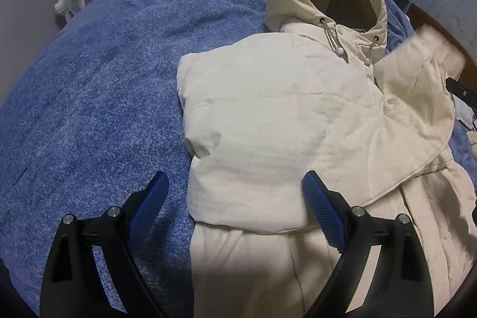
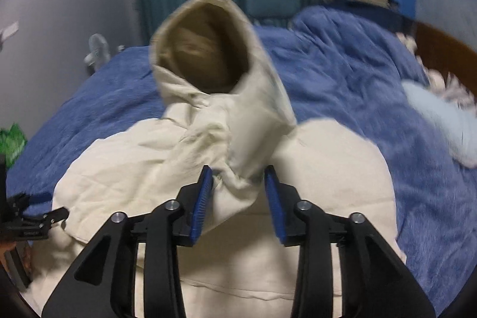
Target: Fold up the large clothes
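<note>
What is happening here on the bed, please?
A person with a gripper in each hand is folding a cream hooded coat on a blue blanket. One side is already folded over the chest. The right gripper holds a lifted sleeve between its fingers, its cuff open toward the camera. The left gripper is open above the folded part, holding nothing.

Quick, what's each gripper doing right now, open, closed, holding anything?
Left gripper: open, holding nothing, hovering over the folded cream jacket.
Right gripper: partly closed on the jacket's sleeve, lifting it.
</note>
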### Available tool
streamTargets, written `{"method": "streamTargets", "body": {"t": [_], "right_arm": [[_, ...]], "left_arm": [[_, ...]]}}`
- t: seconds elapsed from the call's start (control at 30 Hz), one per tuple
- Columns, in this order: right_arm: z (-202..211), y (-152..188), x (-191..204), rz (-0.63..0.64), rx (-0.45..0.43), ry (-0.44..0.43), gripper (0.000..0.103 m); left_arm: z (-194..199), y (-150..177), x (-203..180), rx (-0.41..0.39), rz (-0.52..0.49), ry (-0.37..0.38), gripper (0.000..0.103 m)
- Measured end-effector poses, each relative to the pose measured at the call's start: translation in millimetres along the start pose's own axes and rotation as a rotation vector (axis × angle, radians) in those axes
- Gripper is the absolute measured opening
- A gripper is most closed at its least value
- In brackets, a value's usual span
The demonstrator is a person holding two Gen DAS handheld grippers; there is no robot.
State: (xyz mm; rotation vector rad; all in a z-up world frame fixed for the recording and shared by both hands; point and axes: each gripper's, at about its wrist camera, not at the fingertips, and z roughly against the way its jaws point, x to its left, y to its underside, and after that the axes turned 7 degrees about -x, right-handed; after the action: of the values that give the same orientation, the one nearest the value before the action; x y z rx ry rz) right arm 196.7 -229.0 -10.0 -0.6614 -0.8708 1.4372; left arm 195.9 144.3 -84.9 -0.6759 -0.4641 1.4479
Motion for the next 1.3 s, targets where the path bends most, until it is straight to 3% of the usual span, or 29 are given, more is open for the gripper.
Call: {"method": "streamTargets", "body": {"t": [0.07,0.13,0.2,0.27,0.3,0.33,0.37,0.43,0.6,0.7,0.83,0.97,1.1,1.17,1.23,1.3], "right_arm": [[-9.3,5.6,-16.4,-0.072,0.047,-0.028,0.05],[-16.9,15.0,-39.0,-0.201,0.093,-0.122,0.074],[-23.1,22.5,-55.3,-0.32,0.108,-0.207,0.079],[-24.9,30.6,-66.6,-0.44,0.114,-0.26,0.077],[-27.2,35.0,-74.1,-0.499,0.116,-0.262,0.059],[-28.4,38.1,-77.1,-0.524,0.119,-0.244,0.026],[-31.2,38.3,-79.7,-0.536,0.13,-0.222,0.015],[-28.2,37.5,-79.8,-0.544,0.11,-0.228,0.013],[10.0,14.8,-79.0,-0.49,-0.037,-0.182,0.01],[34.0,10.1,-85.7,-0.477,-0.067,-0.136,0.01],[27.9,25.5,-106.1,-0.494,0.076,-0.039,0.01],[1.0,54.1,-122.5,-0.558,0.232,0.003,0.01],[-10.0,66.1,-126.9,-0.601,0.287,0.01,0.013],[-9.6,65.0,-127.5,-0.604,0.294,0.008,0.02],[-7.1,59.8,-127.2,-0.597,0.277,0.035,0.043],[-0.2,51.7,-126.4,-0.577,0.237,0.061,0.05]], "left_arm": [[0.4,0.9,-0.9,0.002,-0.005,-0.003,0.087],[0.4,1.3,-1.7,0.002,-0.008,-0.005,0.087],[0.1,2.0,-2.2,0.003,-0.014,-0.008,0.087],[-0.4,1.9,-2.9,0.005,-0.017,-0.01,0.087],[-0.4,1.7,-3.1,0.006,-0.019,-0.013,0.087],[-0.7,1.7,-3.1,0.009,-0.02,-0.016,0.087],[-0.6,1.1,-3.1,0.012,-0.022,-0.022,0.087],[0.8,0.1,-3.8,0.013,-0.022,-0.03,0.087],[8.7,-2.3,-10.1,0.002,-0.044,-0.045,0.087],[14.4,-3.5,-13.1,-0.011,-0.052,-0.051,0.087],[13.8,-3.8,-16.3,-0.005,-0.058,-0.053,0.087],[6.5,-2.3,-19.3,0.019,-0.066,-0.061,0.087],[4.7,-2.0,-16.4,0.024,-0.051,-0.053,0.087],[4.4,-1.2,-11.7,0.023,-0.038,-0.055,0.087],[4.5,-1.4,-6.0,0.023,-0.019,-0.063,0.087],[5.6,-3.1,1.9,0.02,0.007,-0.066,0.087]]}}
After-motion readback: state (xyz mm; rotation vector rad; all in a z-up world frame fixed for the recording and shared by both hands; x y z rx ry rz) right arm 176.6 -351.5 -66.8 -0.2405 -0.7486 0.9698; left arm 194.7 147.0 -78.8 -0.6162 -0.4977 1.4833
